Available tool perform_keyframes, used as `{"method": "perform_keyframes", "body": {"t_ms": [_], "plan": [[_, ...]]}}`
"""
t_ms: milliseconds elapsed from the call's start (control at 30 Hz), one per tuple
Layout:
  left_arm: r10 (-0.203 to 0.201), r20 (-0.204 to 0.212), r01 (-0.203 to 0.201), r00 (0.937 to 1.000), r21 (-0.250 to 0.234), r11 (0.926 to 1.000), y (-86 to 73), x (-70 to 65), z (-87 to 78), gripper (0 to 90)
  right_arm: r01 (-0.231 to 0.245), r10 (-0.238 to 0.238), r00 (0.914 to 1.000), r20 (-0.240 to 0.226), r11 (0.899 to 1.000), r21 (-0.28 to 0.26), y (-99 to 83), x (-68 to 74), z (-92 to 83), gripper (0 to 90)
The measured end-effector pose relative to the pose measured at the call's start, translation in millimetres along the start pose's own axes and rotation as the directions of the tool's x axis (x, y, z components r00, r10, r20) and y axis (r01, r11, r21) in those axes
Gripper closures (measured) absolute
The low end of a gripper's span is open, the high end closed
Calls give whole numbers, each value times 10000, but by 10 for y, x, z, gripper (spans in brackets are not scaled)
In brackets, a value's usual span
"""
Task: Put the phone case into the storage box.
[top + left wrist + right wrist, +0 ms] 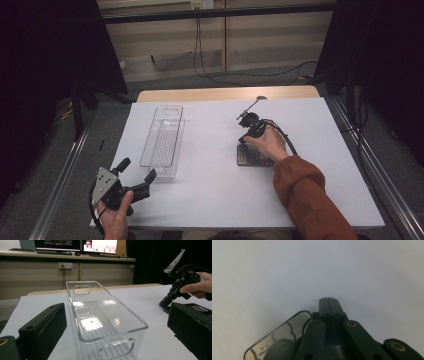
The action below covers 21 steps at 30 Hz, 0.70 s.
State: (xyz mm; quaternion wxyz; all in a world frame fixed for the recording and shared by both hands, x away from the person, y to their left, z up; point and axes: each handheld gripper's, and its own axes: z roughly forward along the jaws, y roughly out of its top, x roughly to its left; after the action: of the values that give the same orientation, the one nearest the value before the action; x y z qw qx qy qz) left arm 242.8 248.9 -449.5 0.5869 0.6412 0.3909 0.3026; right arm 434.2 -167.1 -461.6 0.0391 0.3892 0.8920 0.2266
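A clear plastic bin [162, 140] lies lengthwise on the white table top [210, 200], left of centre, and holds nothing. My left gripper [136, 170] stands open at the bin's near end. In the left gripper view the bin [105, 322] sits between and beyond the wide-spread jaws, with no pad touching it. A hand holds my right gripper [243, 140] right of centre, tilted down over a flat dark glossy plate [254, 157]. In the right gripper view its jaws are shut together with nothing between them, my right gripper [328, 300] over bare table just past the plate's rounded corner [277, 340].
A wooden table edge [225, 93] runs along the back. Metal rails [370, 165] flank both sides, and cables [235, 75] lie on the floor behind. In the left gripper view the right gripper [166, 303] stands to the right, and monitors [75, 243] sit on a far shelf.
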Motion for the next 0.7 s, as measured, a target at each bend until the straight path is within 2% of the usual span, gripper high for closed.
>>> {"method": "perform_keyframes", "body": {"t_ms": [33, 67, 267, 333, 700], "plan": [[-34, -66, 34, 10000, 62, 10000, -3, -6, 1, 23, -49, 49, 10000, 10, 10000, -16, 7, 34, 7, 900], [-35, 43, 35, 10000, 71, 10000, -6, -2, 7, 24, 93, -93, 10000, -22, 10000, 21, 15, 70, 12, 900], [-17, 4, 17, 10000, 130, 9999, -7, 7, 9, 24, 187, -185, 9997, -169, 9998, 67, 10, 131, 14, 900], [-30, 19, 30, 10000, 135, 9999, -7, 6, 9, 24, 456, -454, 9988, -196, 9989, 93, 5, 179, 15, 900], [-12, -6, 12, 10000, 149, 9999, -7, 1, 13, 24, 720, -719, 9966, -400, 9974, 4, -52, 309, 2, 900]]}}
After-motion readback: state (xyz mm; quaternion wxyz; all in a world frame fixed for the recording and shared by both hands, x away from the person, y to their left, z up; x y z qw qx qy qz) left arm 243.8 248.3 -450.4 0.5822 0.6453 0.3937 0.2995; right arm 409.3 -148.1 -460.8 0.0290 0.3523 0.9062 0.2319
